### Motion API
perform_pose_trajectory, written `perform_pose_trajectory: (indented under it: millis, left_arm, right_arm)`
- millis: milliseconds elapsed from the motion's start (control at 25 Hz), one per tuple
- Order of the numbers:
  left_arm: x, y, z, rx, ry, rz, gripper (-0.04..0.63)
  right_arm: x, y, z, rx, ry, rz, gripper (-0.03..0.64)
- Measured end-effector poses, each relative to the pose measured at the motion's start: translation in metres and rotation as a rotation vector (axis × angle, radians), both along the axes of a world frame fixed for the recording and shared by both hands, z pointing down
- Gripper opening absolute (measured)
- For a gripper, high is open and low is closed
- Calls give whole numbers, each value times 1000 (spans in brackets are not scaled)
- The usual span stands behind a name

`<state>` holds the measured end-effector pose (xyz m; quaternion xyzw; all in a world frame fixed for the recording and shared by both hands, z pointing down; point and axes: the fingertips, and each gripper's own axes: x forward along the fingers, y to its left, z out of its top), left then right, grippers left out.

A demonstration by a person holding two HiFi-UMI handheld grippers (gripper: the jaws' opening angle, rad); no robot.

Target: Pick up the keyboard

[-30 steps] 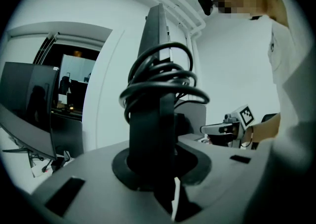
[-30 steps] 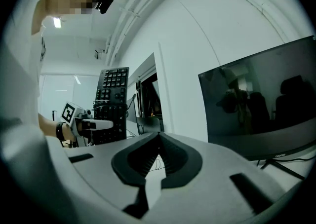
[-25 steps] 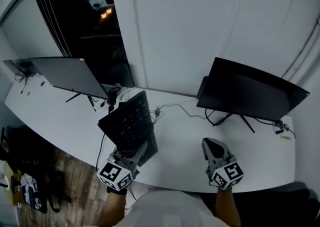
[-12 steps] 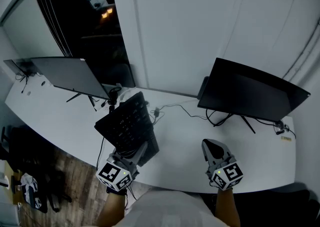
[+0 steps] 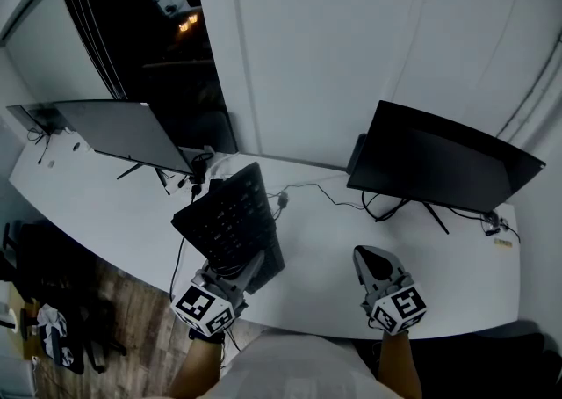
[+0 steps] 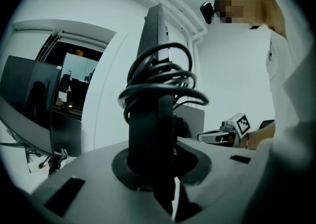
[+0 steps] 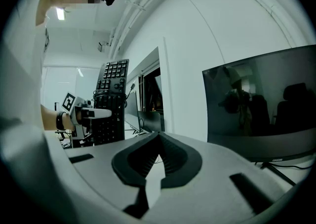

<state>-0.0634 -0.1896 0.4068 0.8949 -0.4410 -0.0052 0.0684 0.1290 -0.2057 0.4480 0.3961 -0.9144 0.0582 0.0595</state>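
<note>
Black slab keyboard (image 5: 230,217), coiled cable (image 6: 158,77), clamped in left gripper (image 5: 248,264), right gripper (image 5: 369,253) closed, empty

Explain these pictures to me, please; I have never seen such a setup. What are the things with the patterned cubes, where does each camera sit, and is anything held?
There is no robot: a person holds a two-jaw gripper in each hand, and the patterned cubes belong to those grippers. The head view looks down from a camera on the person's head; each gripper view looks along that gripper's own jaws. On the white desk stand two dark monitors, one left, one right. The left gripper is shut on one end of the black keyboard and holds it upright, its cable looped round it. The right gripper is shut and empty.
</note>
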Motion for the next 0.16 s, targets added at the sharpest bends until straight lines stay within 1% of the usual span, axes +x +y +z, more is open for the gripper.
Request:
perform_pose_trajectory:
  millis: [160]
  left_arm:
    - [4,2,0,-1,0,10,61]
  right_arm:
    - [1,1,0,3,5,-1,0]
